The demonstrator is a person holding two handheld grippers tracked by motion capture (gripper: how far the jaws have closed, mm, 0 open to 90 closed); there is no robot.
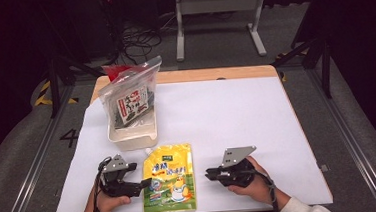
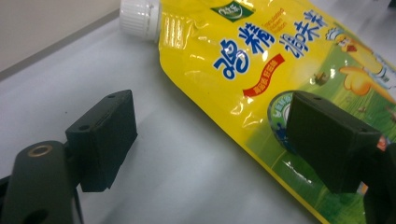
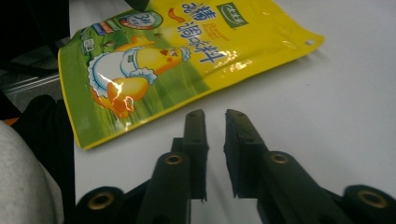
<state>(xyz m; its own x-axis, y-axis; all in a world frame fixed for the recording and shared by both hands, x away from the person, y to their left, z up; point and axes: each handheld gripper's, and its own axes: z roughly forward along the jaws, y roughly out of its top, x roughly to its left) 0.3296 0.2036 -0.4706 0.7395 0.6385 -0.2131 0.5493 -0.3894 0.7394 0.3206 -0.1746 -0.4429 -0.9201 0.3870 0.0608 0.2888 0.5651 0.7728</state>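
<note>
A yellow spouted pouch with a cartoon chick and blue lettering lies flat near the table's front edge, its white cap pointing away from me. My left gripper is at the pouch's left side. In the left gripper view the pouch has its long edge running between the wide-open jaws, one jaw over the bare table and one over the printed face. My right gripper rests right of the pouch and points at it. Its jaws stand a narrow gap apart with nothing between them, just short of the pouch.
A white plastic tub stands behind the pouch at the left, holding an upright clear zip bag of dark snacks with a red label. The white tabletop stretches to the right and back, ending in a wooden rim.
</note>
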